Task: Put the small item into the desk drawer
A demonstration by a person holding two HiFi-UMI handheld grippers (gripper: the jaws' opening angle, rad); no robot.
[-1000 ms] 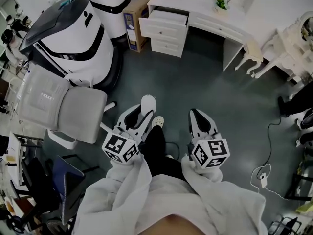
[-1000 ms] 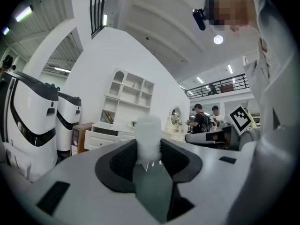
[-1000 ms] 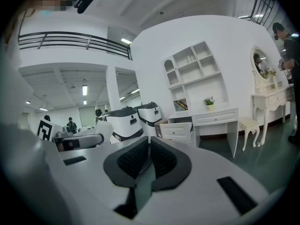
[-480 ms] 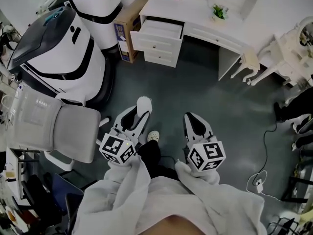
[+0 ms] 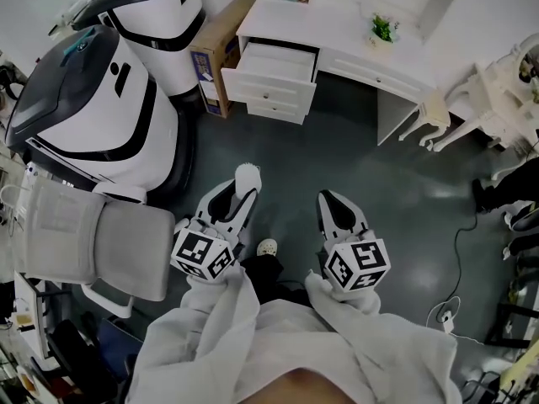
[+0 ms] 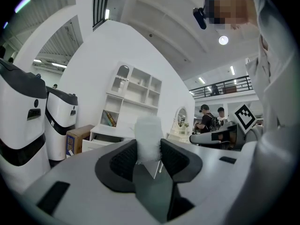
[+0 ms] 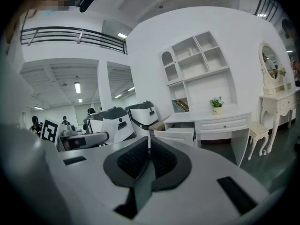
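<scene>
Left gripper: clenched on the item, a small white fuzzy piece that stands upright between the pads with its top above the jaw tips. In the head view it is low and just left of centre, jaws aimed to 12 o'clock, and the item shows as a white tip at its front. Right gripper: jaws pressed together with nothing between them, just beside the left gripper at its 3 o'clock. Desk: white, at 12 o'clock from both grippers, well apart from them across the dark floor. Drawer: the top one at the desk's left end, pulled open. Plant: small, green, on the desk top. Shelves: white, above the desk. Box: cardboard, touching or just beside the drawer unit at its 9 o'clock. Machines: two, large, white and black, at 10 o'clock from the grippers. Chair: pale grey, at 9 o'clock. Stool: white, at the desk's right end. Cable: on the floor at 4 o'clock. Shoe: white, between the grippers.
</scene>
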